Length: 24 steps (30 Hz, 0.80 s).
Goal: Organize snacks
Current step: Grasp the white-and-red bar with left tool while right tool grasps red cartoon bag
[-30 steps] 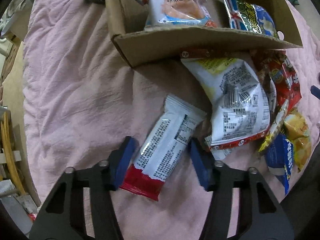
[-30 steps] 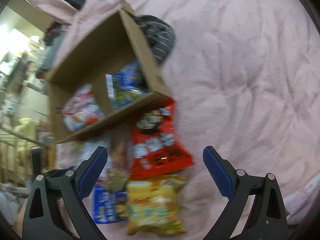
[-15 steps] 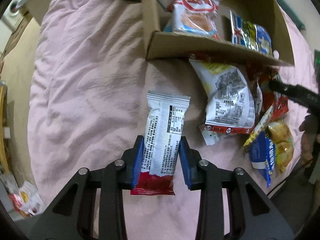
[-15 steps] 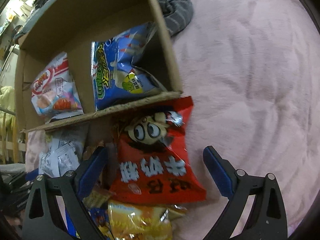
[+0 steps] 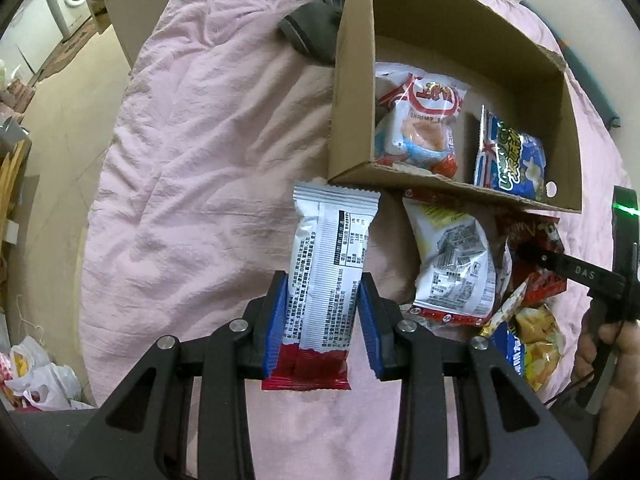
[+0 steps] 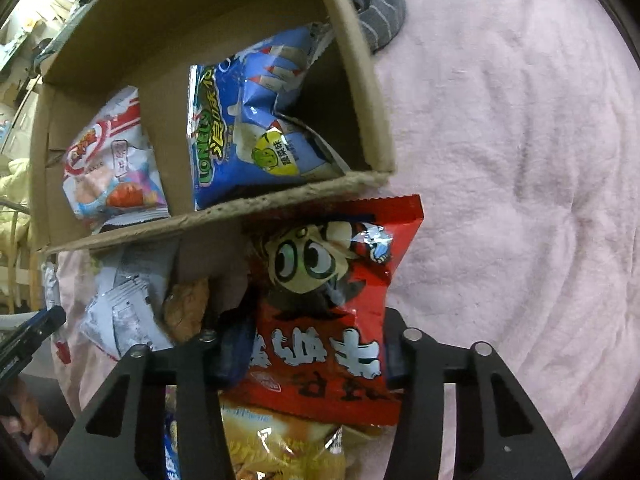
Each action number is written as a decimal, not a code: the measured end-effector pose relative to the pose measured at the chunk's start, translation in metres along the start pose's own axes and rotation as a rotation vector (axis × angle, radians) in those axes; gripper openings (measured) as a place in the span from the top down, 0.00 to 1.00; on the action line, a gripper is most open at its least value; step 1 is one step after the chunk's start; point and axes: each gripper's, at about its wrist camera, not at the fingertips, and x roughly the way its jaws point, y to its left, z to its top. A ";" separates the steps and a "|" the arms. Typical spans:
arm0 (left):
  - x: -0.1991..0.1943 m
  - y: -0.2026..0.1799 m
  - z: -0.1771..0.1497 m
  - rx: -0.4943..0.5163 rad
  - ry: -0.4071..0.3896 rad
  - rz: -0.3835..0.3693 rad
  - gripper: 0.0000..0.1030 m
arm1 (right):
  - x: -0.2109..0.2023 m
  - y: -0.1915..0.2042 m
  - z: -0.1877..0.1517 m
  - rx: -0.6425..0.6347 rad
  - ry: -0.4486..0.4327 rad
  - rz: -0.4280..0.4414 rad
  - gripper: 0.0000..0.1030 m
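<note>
Left gripper (image 5: 320, 316), low centre of its view: clamped on a white-and-red snack packet (image 5: 326, 280), lifted over the pink blanket (image 5: 200, 160). Right gripper (image 6: 308, 354), bottom centre of its view: jaws just closing, now pinching a red snack bag (image 6: 332, 312) lying just below the cardboard box (image 6: 352, 92). Inside the box, upper half of frame: a blue Lonely God bag (image 6: 256, 128) and a shrimp-cracker bag (image 6: 112, 164). More packets piled at lower left.
</note>
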 end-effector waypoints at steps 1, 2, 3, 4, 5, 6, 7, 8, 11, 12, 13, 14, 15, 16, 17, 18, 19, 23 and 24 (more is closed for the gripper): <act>-0.001 0.001 -0.002 0.000 -0.003 0.000 0.71 | -0.004 0.000 -0.001 0.002 -0.002 0.003 0.56; -0.003 0.003 -0.004 0.001 -0.008 0.001 0.71 | -0.010 -0.001 -0.002 0.004 -0.006 0.001 0.57; 0.002 -0.006 0.000 -0.001 -0.011 0.002 0.71 | -0.013 -0.003 -0.003 0.009 -0.009 0.001 0.58; 0.002 -0.006 0.002 -0.004 -0.013 0.001 0.71 | -0.017 -0.007 -0.006 0.025 -0.013 0.007 0.58; -0.001 -0.005 0.001 -0.007 -0.017 0.000 0.71 | -0.023 -0.010 -0.008 0.029 -0.011 0.011 0.59; 0.004 -0.005 0.004 -0.008 -0.019 0.000 0.71 | -0.027 -0.013 -0.010 0.033 -0.012 0.011 0.60; 0.002 -0.004 0.003 -0.010 -0.022 0.000 0.71 | -0.028 -0.016 -0.010 0.034 -0.015 0.006 0.60; 0.001 -0.003 0.003 -0.014 -0.025 -0.002 0.71 | -0.031 -0.020 -0.012 0.040 -0.018 0.003 0.60; -0.003 -0.003 0.003 -0.022 -0.035 -0.005 0.71 | -0.045 -0.029 -0.015 0.061 -0.042 0.009 0.61; -0.005 -0.004 0.003 -0.024 -0.042 -0.005 0.71 | -0.051 -0.032 -0.017 0.066 -0.054 0.002 0.61; -0.006 -0.004 0.004 -0.025 -0.047 -0.005 0.71 | -0.054 -0.034 -0.019 0.072 -0.060 0.001 0.61; -0.008 -0.005 0.004 -0.026 -0.056 -0.005 0.71 | -0.059 -0.037 -0.020 0.082 -0.067 0.002 0.61; -0.009 -0.005 0.005 -0.027 -0.064 -0.005 0.71 | -0.064 -0.039 -0.022 0.091 -0.076 0.001 0.61; -0.011 -0.005 0.005 -0.028 -0.071 -0.007 0.71 | -0.069 -0.041 -0.023 0.099 -0.087 -0.006 0.61; -0.012 -0.006 0.005 -0.029 -0.077 -0.007 0.71 | -0.077 -0.046 -0.025 0.108 -0.097 -0.016 0.61; -0.014 -0.005 0.005 -0.030 -0.085 -0.006 0.71 | -0.083 -0.049 -0.025 0.124 -0.105 -0.030 0.61; -0.016 -0.005 0.005 -0.033 -0.097 -0.002 0.71 | -0.087 -0.053 -0.024 0.142 -0.111 -0.041 0.61; -0.024 0.001 0.008 -0.051 -0.144 0.017 0.71 | -0.103 -0.069 -0.017 0.226 -0.162 -0.066 0.62; -0.025 0.003 0.009 -0.059 -0.154 0.017 0.71 | -0.105 -0.068 -0.017 0.244 -0.181 -0.072 0.61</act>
